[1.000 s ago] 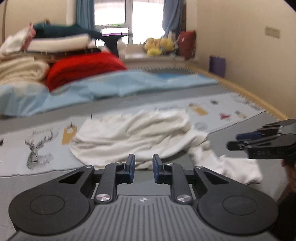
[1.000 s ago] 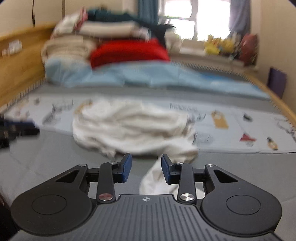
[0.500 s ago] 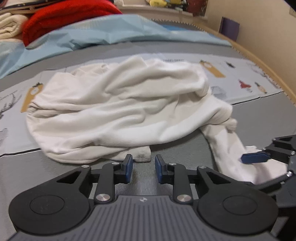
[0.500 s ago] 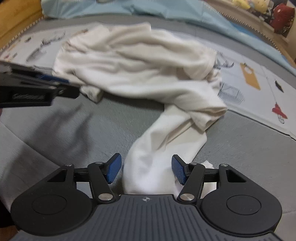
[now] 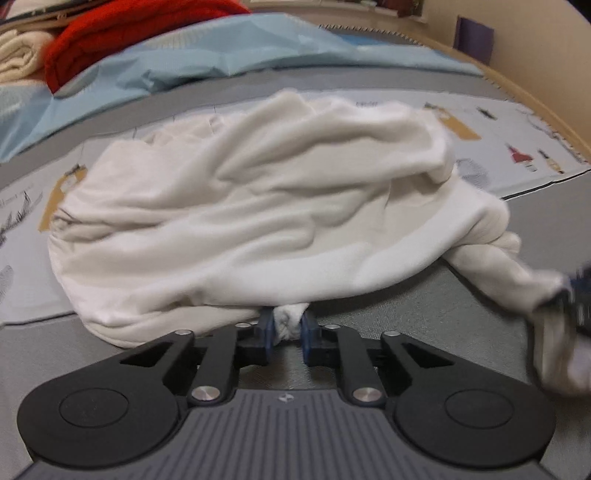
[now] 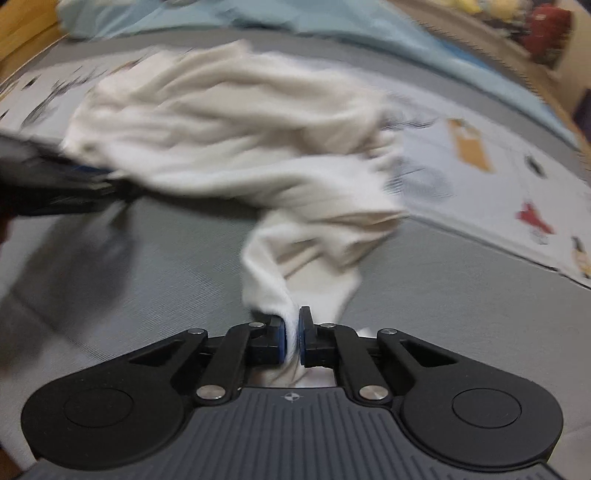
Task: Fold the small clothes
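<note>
A crumpled white garment (image 5: pixel 258 206) lies on the grey bed cover (image 5: pixel 388 317). My left gripper (image 5: pixel 288 328) is shut on a bunched bit of its near hem. In the right wrist view the same garment (image 6: pixel 229 122) trails a long sleeve toward me. My right gripper (image 6: pixel 291 336) is shut on the end of that sleeve. The right gripper shows blurred at the far right of the left wrist view (image 5: pixel 576 295), and the left gripper shows blurred at the left of the right wrist view (image 6: pixel 48 184).
A printed pale sheet (image 5: pixel 480 125) lies under the garment. A light blue blanket (image 5: pixel 221 55), a red folded item (image 5: pixel 129 29) and a cream one (image 5: pixel 18 55) lie behind. A wooden bed edge (image 5: pixel 535 107) curves at the right.
Both grippers moved forward and down to the garment and closed. The left one took the hem and the right one took the sleeve end, which was between its open fingers half a second ago.
</note>
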`<action>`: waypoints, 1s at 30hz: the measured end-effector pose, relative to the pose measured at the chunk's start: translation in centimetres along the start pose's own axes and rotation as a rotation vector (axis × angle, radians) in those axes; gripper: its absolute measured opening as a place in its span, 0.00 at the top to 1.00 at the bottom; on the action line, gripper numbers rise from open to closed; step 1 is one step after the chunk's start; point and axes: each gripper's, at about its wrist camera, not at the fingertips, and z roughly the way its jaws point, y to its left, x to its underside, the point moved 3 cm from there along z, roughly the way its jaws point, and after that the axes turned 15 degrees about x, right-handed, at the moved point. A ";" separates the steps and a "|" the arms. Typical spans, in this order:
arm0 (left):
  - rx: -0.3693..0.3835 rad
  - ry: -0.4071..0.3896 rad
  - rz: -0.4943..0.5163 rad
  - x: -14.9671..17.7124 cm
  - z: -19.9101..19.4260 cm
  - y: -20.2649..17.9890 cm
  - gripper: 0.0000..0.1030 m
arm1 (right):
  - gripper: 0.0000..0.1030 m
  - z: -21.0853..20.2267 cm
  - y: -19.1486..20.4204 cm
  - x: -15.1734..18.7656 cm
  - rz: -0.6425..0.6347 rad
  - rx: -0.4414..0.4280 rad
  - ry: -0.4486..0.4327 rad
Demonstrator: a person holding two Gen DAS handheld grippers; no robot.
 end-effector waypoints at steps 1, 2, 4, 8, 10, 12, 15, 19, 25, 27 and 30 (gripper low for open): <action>0.005 -0.008 0.019 0.1 -1.0 0.2 0.87 | 0.94 0.2 -1.2 -0.2 0.031 0.020 -0.003; 0.011 -0.013 0.046 0.3 -2.3 0.3 0.87 | 0.94 0.3 -2.7 -0.4 0.073 0.050 -0.006; 0.060 -0.003 0.089 1.1 -5.0 0.7 0.88 | 0.94 0.7 -5.7 -0.8 0.143 0.116 -0.021; 0.147 0.035 0.130 4.4 -11.6 2.8 0.88 | 0.95 1.2 -11.2 -0.8 0.239 0.297 -0.056; 0.192 0.046 0.102 6.6 -14.4 4.3 0.90 | 0.95 1.5 -13.4 -0.6 0.290 0.394 -0.058; 0.198 0.062 0.073 8.7 -16.4 5.5 0.90 | 0.95 1.7 -15.5 -0.2 0.348 0.486 -0.046; 0.171 0.142 0.060 11.5 -17.3 6.6 0.97 | 0.94 2.4 -17.1 0.9 0.409 0.566 -0.005; 0.218 0.241 0.017 12.9 -17.0 8.0 0.96 | 0.89 2.4 -17.9 1.9 0.539 0.477 0.033; 0.211 0.144 -0.136 10.9 -17.2 10.5 0.81 | 0.79 -0.6 -14.8 1.3 0.535 0.276 -0.070; 0.207 0.133 -0.188 10.3 -16.5 10.6 0.77 | 0.75 0.4 -13.1 0.5 0.472 0.148 -0.072; 0.203 0.179 -0.246 9.3 -13.9 10.6 0.69 | 0.59 2.0 -10.1 0.3 0.345 0.006 -0.010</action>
